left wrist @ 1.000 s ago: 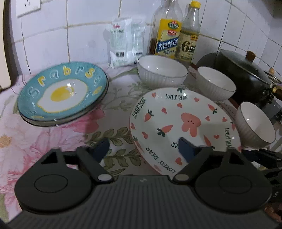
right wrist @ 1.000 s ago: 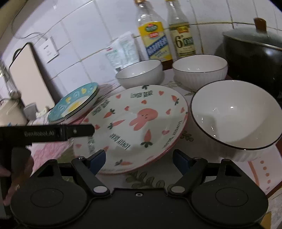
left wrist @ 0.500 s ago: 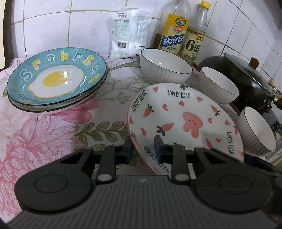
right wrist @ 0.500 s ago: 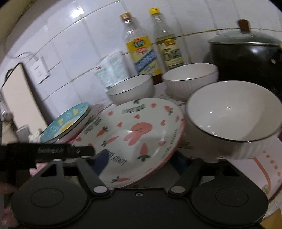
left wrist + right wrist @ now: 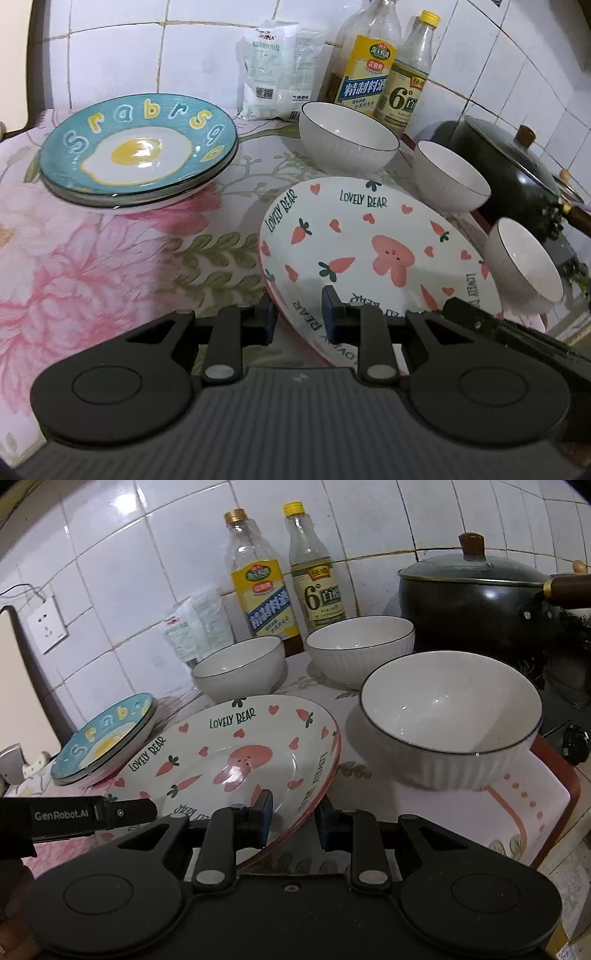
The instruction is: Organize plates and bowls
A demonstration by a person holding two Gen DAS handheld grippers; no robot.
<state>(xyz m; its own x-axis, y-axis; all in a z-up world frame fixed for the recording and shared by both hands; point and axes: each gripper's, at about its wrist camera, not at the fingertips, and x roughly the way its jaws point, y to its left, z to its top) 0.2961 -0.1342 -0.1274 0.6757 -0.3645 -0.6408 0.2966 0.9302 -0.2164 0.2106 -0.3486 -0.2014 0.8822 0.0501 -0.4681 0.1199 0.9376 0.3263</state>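
Table (image 5: 110,258) with pink floral cover carries everything, white tiled wall (image 5: 147,572) behind. Black lidded pot (image 5: 472,594) at the far right, wood knob on the lid. Bunny plate (image 5: 369,251) (white, carrots, hearts, "LOVELY BEAR" lettering) sits mid-table, tilted, its near rim raised off the cover. Left gripper (image 5: 297,317) is clamped on the plate's near-left rim: jaws nearly closed, one blue pad under the rim, one on the inner face. Right gripper (image 5: 293,821) has the near-right rim the same way, though its jaws are closing on it at this moment, pads on either side of the rim and pressing. So both grippers share the one plate. Stack of blue egg plates (image 5: 140,151) sits well apart to the left, top one with yellow and white letters round a fried-egg print, at least one more plate under it. Three white ribbed bowls with dark rims, all upright and empty: nearest bowl (image 5: 450,720) just right of the bunny plate, middle bowl (image 5: 360,646) behind it near the pot, far bowl (image 5: 240,666) in front of the bottles. Against the wall: yellow-label bottle (image 5: 260,587), vinegar bottle (image 5: 316,579) with a yellow cap beside it, white packet (image 5: 277,70) to their left. Wall socket (image 5: 46,624) further left (cable runs off from it).
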